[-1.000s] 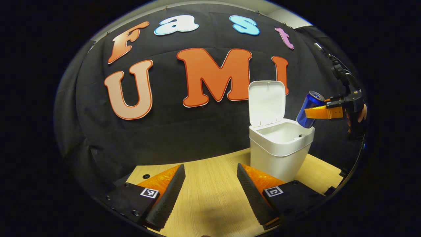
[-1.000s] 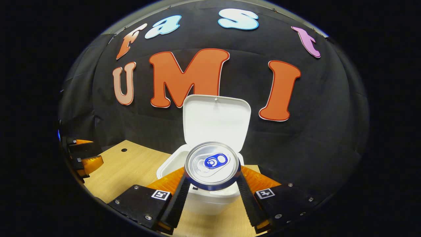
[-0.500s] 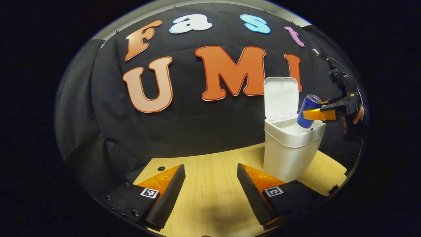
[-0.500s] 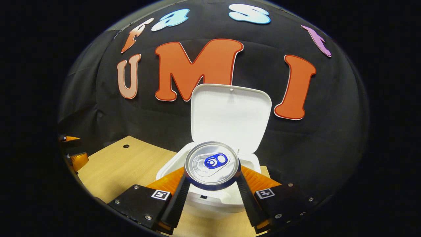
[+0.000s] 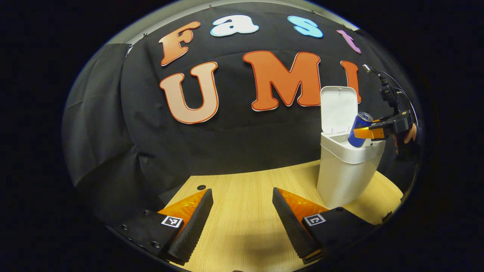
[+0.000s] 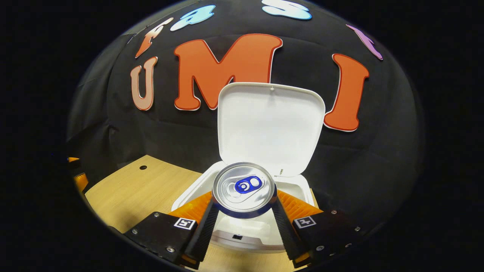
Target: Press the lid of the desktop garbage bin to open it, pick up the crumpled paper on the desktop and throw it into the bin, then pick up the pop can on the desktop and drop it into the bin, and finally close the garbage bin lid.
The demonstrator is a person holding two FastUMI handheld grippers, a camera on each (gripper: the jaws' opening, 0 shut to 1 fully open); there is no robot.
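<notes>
R gripper [image 6: 244,223]: pinching the pop can [image 6: 244,189] – both fingers pressed on its sides, can top faces the cam. In left gripper view the R gripper [image 5: 359,133] sits far right w/ a hand [image 5: 410,134] behind it.
Pop can: blue body, silver top, blue tab. Tilted, lower end over the bin mouth – in left gripper view the can [image 5: 359,129] leans w/ its base just at/inside the rim, top toward the holding gripper.
Bin [image 5: 346,177]: white, upright on the desktop, right side of left gripper view. In right gripper view the bin [image 6: 261,234] is directly below the can, opening visible around it.
Lid [image 6: 270,128]: fully open, standing upright at the back of the bin; also seen in left gripper view [image 5: 338,109], behind the can.
L gripper [image 5: 242,219]: jaws spread wide, nothing between them, low over the desktop [image 5: 242,234], well apart from the bin.
Desktop: light wood, small round hole [image 5: 201,187] near back-left edge; same hole in right gripper view [image 6: 143,167].
Crumpled paper: can't tell where it is – bin interior mostly hidden by the can.
</notes>
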